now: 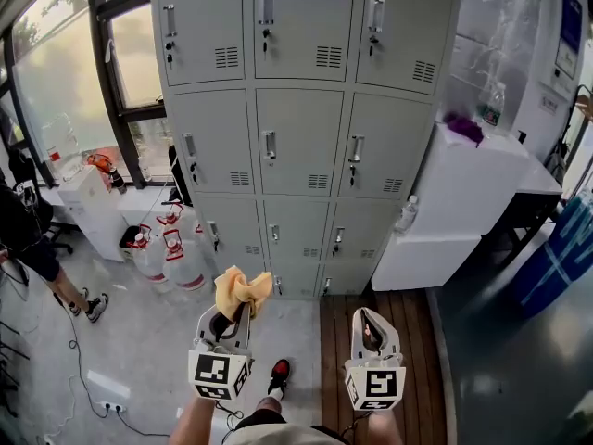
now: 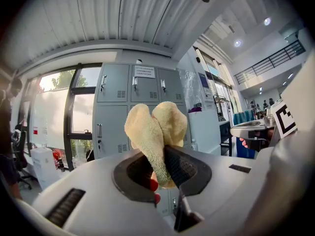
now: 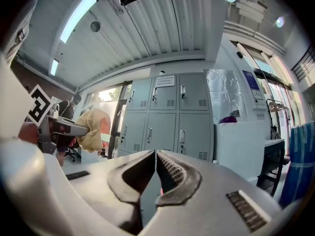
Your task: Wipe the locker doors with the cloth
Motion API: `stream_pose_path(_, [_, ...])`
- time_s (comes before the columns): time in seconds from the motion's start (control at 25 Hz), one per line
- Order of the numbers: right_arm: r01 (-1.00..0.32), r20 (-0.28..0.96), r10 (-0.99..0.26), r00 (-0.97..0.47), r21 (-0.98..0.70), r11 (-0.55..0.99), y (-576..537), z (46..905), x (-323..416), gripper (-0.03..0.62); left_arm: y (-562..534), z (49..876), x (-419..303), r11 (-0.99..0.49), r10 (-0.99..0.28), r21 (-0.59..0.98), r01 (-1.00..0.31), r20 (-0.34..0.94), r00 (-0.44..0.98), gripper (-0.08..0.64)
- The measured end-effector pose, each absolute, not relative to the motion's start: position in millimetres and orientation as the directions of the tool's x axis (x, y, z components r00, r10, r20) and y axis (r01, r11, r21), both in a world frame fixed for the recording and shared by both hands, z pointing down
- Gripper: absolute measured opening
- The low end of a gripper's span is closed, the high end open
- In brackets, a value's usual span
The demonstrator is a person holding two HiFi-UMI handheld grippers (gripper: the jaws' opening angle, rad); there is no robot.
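Nearest, low in the head view, the person holds both grippers side by side close to the body, forearms reaching forward. The noses are aimed at the lockers and tipped somewhat upward, since each gripper view takes in a good deal of ceiling. The left gripper (image 1: 232, 321) is clenched on the cloth (image 1: 243, 291): its own view shows the yellow terry fabric pinched between the two pads, with two soft lobes standing up above them. The right gripper (image 1: 372, 327) carries nothing. Its jaws are pressed together with only a thin slit between them, and it hangs over the wooden floor boards (image 1: 412, 360), level with its partner and a little apart from it.

Farther on stand the grey locker doors (image 1: 306, 128), three columns wide, all closed, each with a handle. The cloth is well apart from them and touches no door. So I judge the wiping itself not yet begun: having the cloth in hand is all that looks done, and every door is left to wipe. Whether any is already clean cannot be told from the pictures. Beside the lockers are water jugs (image 1: 176, 260) on the left and a white cabinet (image 1: 463, 193) on the right
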State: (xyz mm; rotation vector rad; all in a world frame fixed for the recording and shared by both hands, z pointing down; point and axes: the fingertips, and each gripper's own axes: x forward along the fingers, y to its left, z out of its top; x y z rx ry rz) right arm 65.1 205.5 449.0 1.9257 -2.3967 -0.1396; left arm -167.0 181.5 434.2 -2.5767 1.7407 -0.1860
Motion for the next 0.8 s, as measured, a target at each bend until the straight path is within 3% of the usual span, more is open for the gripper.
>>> stream_pose_path(0.8, [-0.990,-0.002,-0.996,-0.089,0.109,0.088,-48,429,63,0.025,-94,416,-175,-0.473,-0.880,-0.086,-0.877,0.090,0.466,0.075])
